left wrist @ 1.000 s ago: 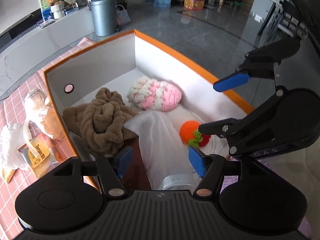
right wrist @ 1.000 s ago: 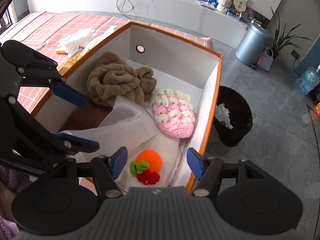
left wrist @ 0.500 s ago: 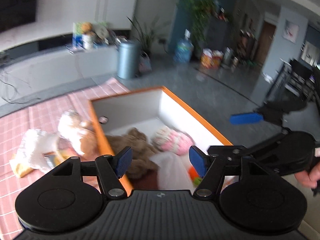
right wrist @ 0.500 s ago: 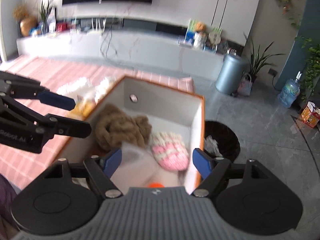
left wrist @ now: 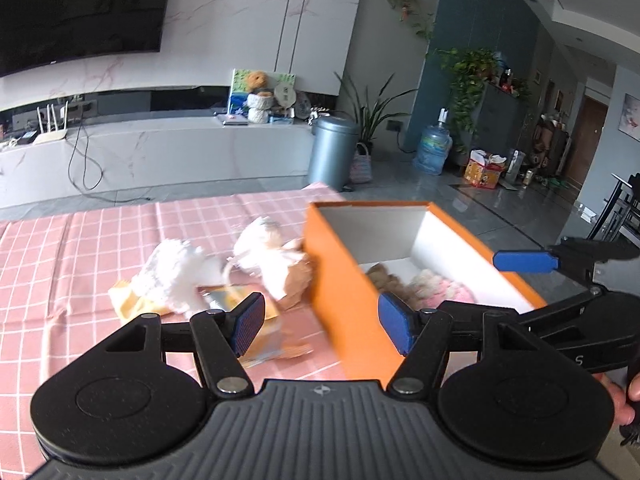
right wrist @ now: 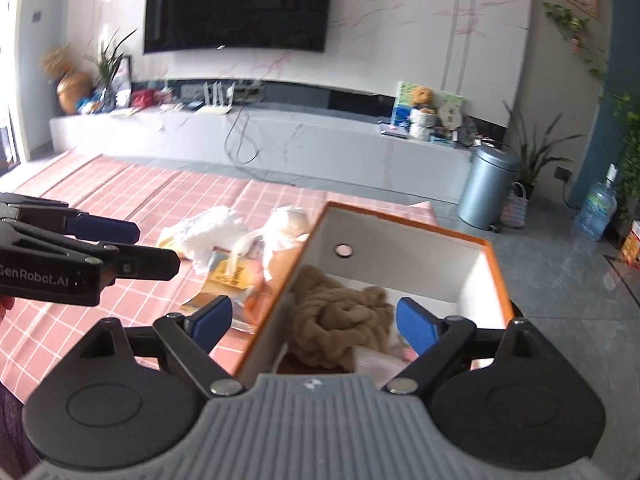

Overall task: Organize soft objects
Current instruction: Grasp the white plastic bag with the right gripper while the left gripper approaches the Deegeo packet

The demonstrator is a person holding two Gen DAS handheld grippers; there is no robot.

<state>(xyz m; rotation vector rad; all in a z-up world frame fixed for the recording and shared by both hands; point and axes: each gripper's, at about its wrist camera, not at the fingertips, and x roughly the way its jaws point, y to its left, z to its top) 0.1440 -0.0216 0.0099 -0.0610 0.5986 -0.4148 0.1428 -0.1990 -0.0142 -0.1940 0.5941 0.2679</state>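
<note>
Your soft things are partly put away. The brown fuzzy bundle [right wrist: 340,312] lies in the orange box [left wrist: 344,280], and the pink and white knitted thing [left wrist: 440,288] lies right beside it in there. So that part looks done. What looks left is the little pile just outside the box on the pink checked cloth [left wrist: 100,240]: a white fluffy thing [left wrist: 176,272], a white and tan soft toy [left wrist: 272,256] touching the box's side wall, and some yellow packets [right wrist: 228,276] under them, too blurry to name. Your left gripper [left wrist: 320,320] is spread wide and holds nothing. Your right gripper [right wrist: 312,320] is spread wide too, and empty, up over the near end of the box
</note>
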